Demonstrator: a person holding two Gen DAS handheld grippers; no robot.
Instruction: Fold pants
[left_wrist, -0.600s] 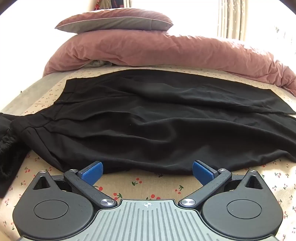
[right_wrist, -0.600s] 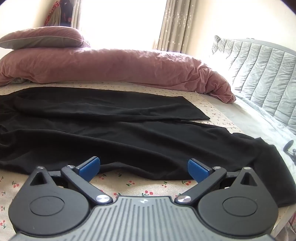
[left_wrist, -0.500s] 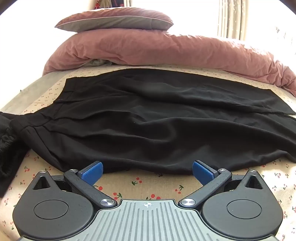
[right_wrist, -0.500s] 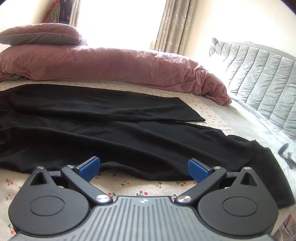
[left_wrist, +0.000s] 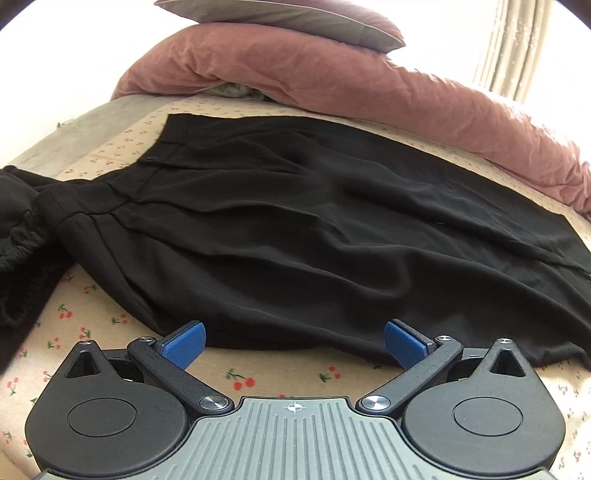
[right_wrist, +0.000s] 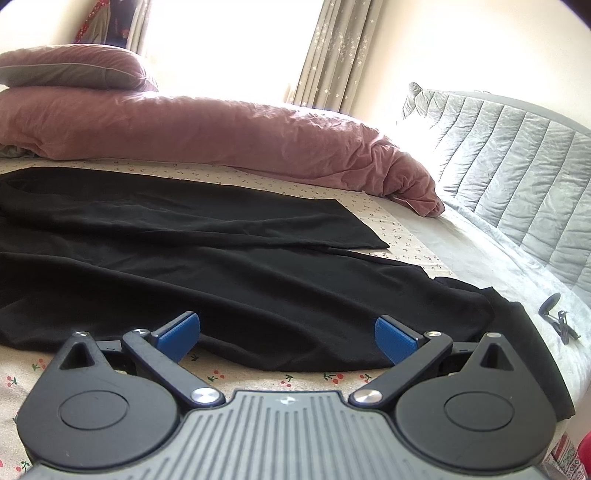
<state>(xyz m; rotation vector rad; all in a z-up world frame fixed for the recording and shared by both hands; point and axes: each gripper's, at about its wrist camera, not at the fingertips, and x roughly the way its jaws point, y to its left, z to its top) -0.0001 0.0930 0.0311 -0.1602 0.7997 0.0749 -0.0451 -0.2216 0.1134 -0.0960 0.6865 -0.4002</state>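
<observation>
Black pants (left_wrist: 295, 229) lie spread flat across the bed, waistband at the left, legs running right. My left gripper (left_wrist: 293, 341) hovers open just over the pants' near hem, close to the waist end; its blue pads (left_wrist: 184, 341) hold nothing. In the right wrist view the same pants (right_wrist: 221, 258) stretch out with both leg ends toward the right. My right gripper (right_wrist: 286, 336) stands open at the near edge of the front leg, nothing between its pads (right_wrist: 393, 338).
A rolled pink duvet (right_wrist: 221, 136) and a pillow (right_wrist: 66, 68) lie along the far side. Another black garment (left_wrist: 18, 236) is bunched at the left and a dark cloth (right_wrist: 535, 358) at the right. A grey quilted headboard (right_wrist: 517, 155) and a small black clip (right_wrist: 557, 317) are at the right.
Both grippers have moved in closer to the pants' near edge. The left one has tilted further down and shifted left toward the waistband. Both stay open.
</observation>
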